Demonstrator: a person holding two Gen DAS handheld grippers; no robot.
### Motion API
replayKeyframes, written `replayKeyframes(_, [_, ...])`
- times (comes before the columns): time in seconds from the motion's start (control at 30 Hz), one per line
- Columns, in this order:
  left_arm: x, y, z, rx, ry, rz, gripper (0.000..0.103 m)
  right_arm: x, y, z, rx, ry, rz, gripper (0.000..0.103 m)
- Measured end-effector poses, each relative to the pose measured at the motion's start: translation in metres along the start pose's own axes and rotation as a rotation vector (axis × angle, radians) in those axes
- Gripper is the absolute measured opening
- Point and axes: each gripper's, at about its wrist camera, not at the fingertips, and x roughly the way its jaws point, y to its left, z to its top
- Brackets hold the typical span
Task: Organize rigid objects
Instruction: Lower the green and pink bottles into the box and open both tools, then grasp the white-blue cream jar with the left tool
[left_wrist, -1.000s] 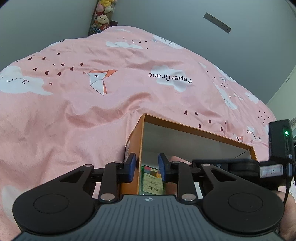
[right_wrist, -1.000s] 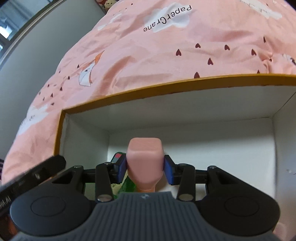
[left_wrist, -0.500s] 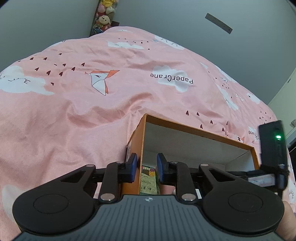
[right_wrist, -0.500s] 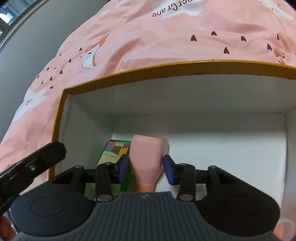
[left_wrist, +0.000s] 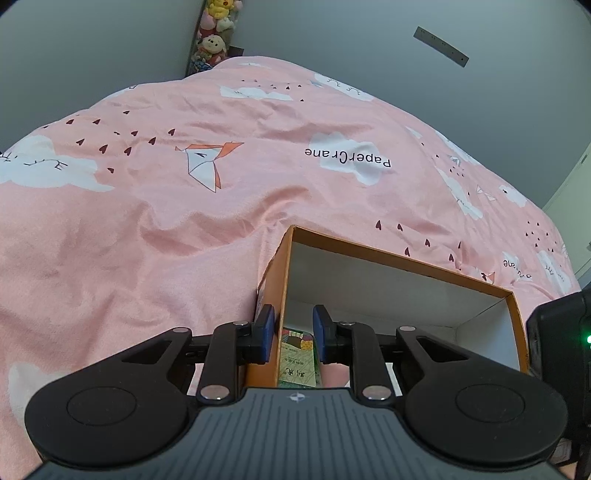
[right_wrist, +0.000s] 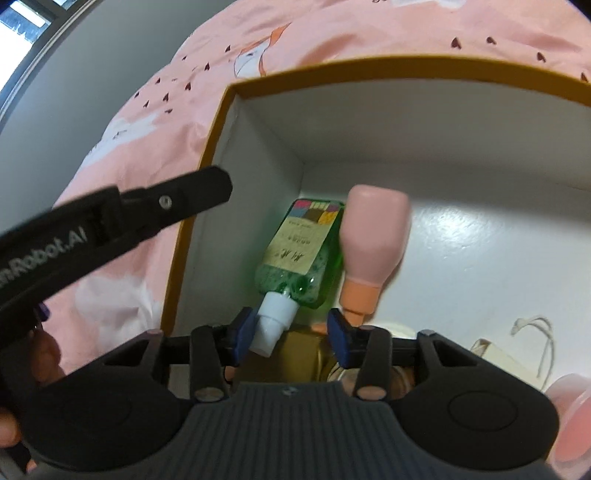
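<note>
1. The bed (left_wrist: 147, 229), under its pink cloud-and-crane cover, carries everything, unchanged from a second ago.
2. The orange box (right_wrist: 221, 110) with white inner walls sits on the bed. The right wrist view now looks further down into it than a second ago, so much more of the floor shows.
3. The left claw (left_wrist: 293, 332) straddles the box's near left wall — one blue pad outside, the other inside, a gap on either side of the wall. It is parted and grips nothing, much as it was a second ago.
4. The right claw (right_wrist: 290, 334) held the pink bottle between its pads a second ago; now its pads are spread apart and hold nothing.
5. The pink bottle (right_wrist: 373, 236) lies on the box floor, cap end towards the claw, clear of both pads — a second ago it stood upright in the grip.
6. The green bottle (right_wrist: 303, 254) lies just left of the pink one, touching it, near the box's left wall, its white cap beside the claw's left pad. It is far more exposed than before.
</note>
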Motion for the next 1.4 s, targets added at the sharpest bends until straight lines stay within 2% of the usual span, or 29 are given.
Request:
replayKeyframes(0.03, [0.0, 0.0, 0.0, -0.002, 0.001, -0.001, 0.025, 0.001, 0.001, -0.001, -0.005, -0.001, 0.008, 0.022])
replayKeyframes(0.33, [-0.001, -0.001, -0.001, -0.009, -0.004, 0.001, 0.025, 0.006, 0.001, 0.005, -0.012, -0.036, -0.041, 0.021])
replayKeyframes(0.53, [-0.002, -0.002, -0.001, -0.007, -0.01, 0.01, 0.025, 0.004, 0.015, 0.003, -0.122, -0.058, -0.117, 0.028])
replayKeyframes(0.67, [-0.005, -0.004, -0.003, 0.009, -0.025, 0.02, 0.025, -0.005, 0.017, 0.003, -0.134, -0.076, -0.127, 0.03])
replayKeyframes(0.73, [-0.01, -0.008, -0.004, 0.023, -0.049, 0.033, 0.025, -0.015, 0.015, -0.001, -0.13, -0.089, -0.13, 0.04])
replayKeyframes(0.83, [-0.021, -0.014, -0.006, 0.051, -0.093, 0.047, 0.025, -0.032, 0.013, -0.008, -0.11, -0.126, -0.117, 0.047])
replayKeyframes(0.93, [-0.033, -0.02, -0.006, 0.067, -0.119, 0.032, 0.025, -0.052, 0.012, -0.018, -0.088, -0.175, -0.106, 0.054])
replayKeyframes(1.07, [-0.052, -0.035, -0.011, 0.128, -0.144, 0.002, 0.025, -0.08, 0.014, -0.037, -0.094, -0.243, -0.117, 0.057])
replayKeyframes(1.17, [-0.064, -0.047, -0.02, 0.168, -0.139, -0.031, 0.025, -0.1, 0.018, -0.054, -0.118, -0.296, -0.144, 0.059])
replayKeyframes(1.23, [-0.071, -0.053, -0.026, 0.194, -0.131, -0.051, 0.025, -0.111, 0.021, -0.066, -0.135, -0.333, -0.165, 0.064])
replayKeyframes(1.4, [-0.083, -0.068, -0.048, 0.262, -0.089, -0.115, 0.025, -0.137, 0.017, -0.102, -0.145, -0.4, -0.2, 0.065])
